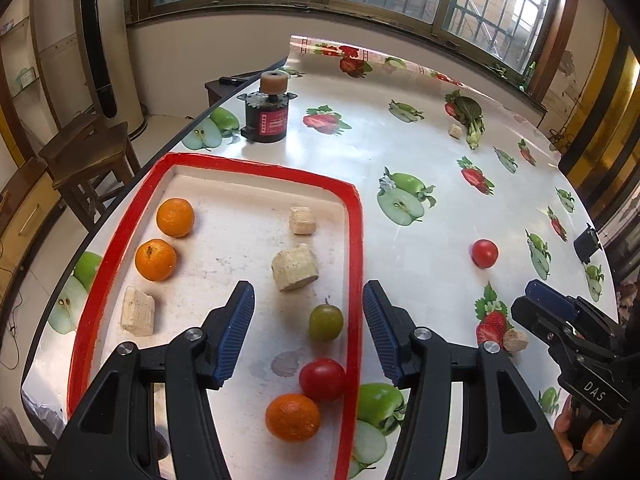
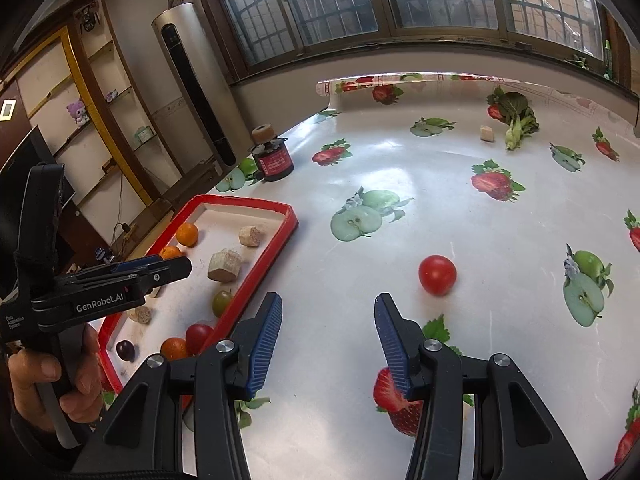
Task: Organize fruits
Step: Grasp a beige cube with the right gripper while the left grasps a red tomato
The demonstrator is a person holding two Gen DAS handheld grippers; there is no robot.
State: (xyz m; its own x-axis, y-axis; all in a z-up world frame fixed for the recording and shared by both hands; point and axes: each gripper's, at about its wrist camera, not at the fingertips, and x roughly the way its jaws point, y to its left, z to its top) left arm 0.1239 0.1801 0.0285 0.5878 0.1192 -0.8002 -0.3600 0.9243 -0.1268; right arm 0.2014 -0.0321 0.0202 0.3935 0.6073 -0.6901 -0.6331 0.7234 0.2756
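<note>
between the blue pads of the left gripper (image 1: 308, 334) nothing was held; its jaws were spread apart above the near end of the red-rimmed tray (image 1: 256, 168), with a green fruit (image 1: 326, 322) seen in the gap below them. the right gripper (image 2: 328, 344) was likewise parted and empty, held over the bare fruit-print tablecloth (image 2: 420, 184) just right of the tray. ahead of its right finger a lone red tomato (image 2: 437, 275) was seen on the cloth, well apart from the tray. inside the tray were found three oranges, two at the far left (image 1: 175, 217) (image 1: 155, 259) and one at the near edge (image 1: 293, 417), the last touching a second red tomato (image 1: 322, 379). pale beige chunks (image 1: 295, 267), possibly cut root or cane, were scattered among them. a small dark fruit (image 2: 125, 349) was made out only in the right wrist view, at the tray's near corner. a hand (image 2: 48, 384) was seen wrapped around the left gripper's handle. farther back, a dark jar (image 1: 267, 114) was stood near the table edge, and a leafy green vegetable (image 2: 516, 120) lay at the far side beside another beige piece (image 2: 487, 133).
</note>
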